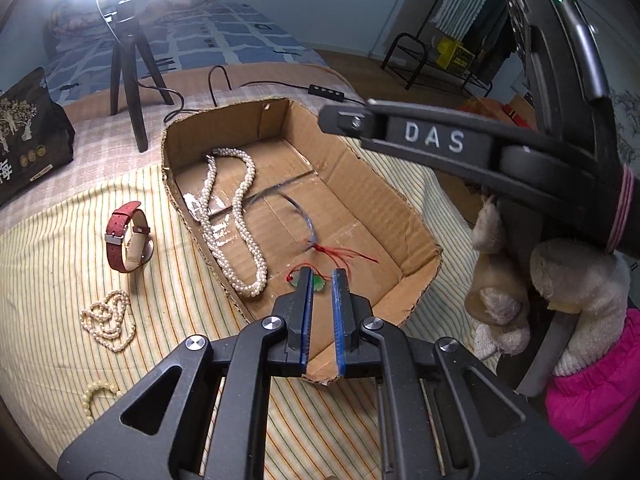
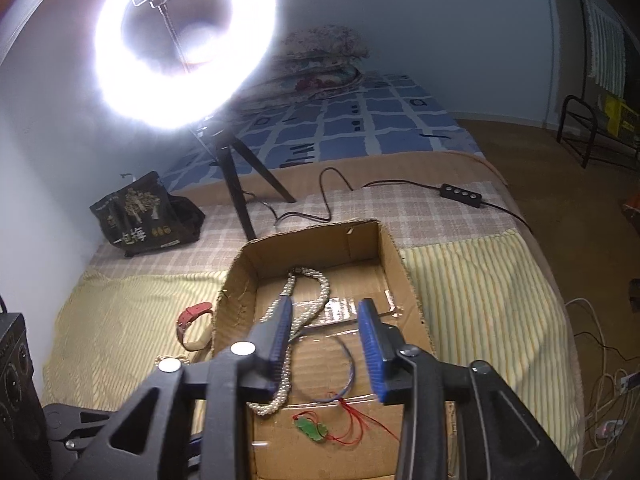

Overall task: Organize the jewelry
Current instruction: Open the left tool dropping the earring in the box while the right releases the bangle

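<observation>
A cardboard box (image 1: 240,128) (image 2: 312,244) sits on the striped cloth. Inside lie a white pearl necklace (image 1: 244,216) (image 2: 324,288) and a green pendant (image 1: 320,284) (image 2: 310,429) on red and blue cord. My left gripper (image 1: 323,280) hangs low over the box's near end, open by a narrow gap; the pendant lies on the floor just past its tips, untouched. My right gripper (image 2: 326,312) is open wide above the box with nothing between its fingers. Left of the box, on the cloth, are a red-strapped watch (image 1: 130,240) (image 2: 192,316), a cream bead strand (image 1: 108,320) and a small bead bracelet (image 1: 96,394).
A ring light (image 2: 184,40) on a black tripod (image 1: 132,80) stands behind the box, its cable and switch (image 2: 460,192) trailing right. A black printed bag (image 1: 28,132) (image 2: 144,216) lies far left. The right tool's body (image 1: 434,136), a fuzzy glove and a pink sleeve (image 1: 588,380) fill the right side.
</observation>
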`<state>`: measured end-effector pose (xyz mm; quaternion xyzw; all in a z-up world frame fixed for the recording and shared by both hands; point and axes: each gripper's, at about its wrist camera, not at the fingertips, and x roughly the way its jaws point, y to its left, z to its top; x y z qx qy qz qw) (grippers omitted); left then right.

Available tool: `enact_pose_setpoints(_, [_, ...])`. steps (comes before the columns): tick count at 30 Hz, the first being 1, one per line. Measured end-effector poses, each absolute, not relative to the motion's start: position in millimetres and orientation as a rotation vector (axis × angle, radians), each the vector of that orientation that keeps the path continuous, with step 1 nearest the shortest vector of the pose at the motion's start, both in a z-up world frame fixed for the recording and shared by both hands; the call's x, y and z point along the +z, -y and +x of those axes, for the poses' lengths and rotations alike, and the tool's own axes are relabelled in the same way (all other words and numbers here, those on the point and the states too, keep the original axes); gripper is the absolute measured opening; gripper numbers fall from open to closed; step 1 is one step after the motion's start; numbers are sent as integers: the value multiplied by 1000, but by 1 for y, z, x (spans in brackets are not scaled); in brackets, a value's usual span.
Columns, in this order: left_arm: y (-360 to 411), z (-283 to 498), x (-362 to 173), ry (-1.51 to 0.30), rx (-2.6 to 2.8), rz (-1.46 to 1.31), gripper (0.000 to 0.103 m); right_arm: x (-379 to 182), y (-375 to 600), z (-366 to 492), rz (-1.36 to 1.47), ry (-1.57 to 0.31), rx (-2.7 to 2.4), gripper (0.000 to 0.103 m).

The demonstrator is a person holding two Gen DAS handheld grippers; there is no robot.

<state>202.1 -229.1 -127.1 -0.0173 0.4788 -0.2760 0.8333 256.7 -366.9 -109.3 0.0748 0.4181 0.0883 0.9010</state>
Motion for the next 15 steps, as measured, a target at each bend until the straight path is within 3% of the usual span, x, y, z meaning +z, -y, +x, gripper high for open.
enact_pose_setpoints(1, [230,202,-128,-1018,-586,-34,42,-109,367,257,154,-866,173,60])
enact_pose_setpoints(2, [229,201,-128,-1010,-587,-35,50,-108,368,256,155,-861,157,72])
enact_pose_setpoints(3, [229,200,-127,-997,-583,-32,56,-108,369,256,156,-854,147,76])
enact_pose_setpoints(6, [229,200,-126,-999,-584,-21,56,-106,372,255,160,-849,125,86])
enact_pose_setpoints(15, [224,201,-127,-1011,-556,-29,56,-104,384,253,195,-846,74,90])
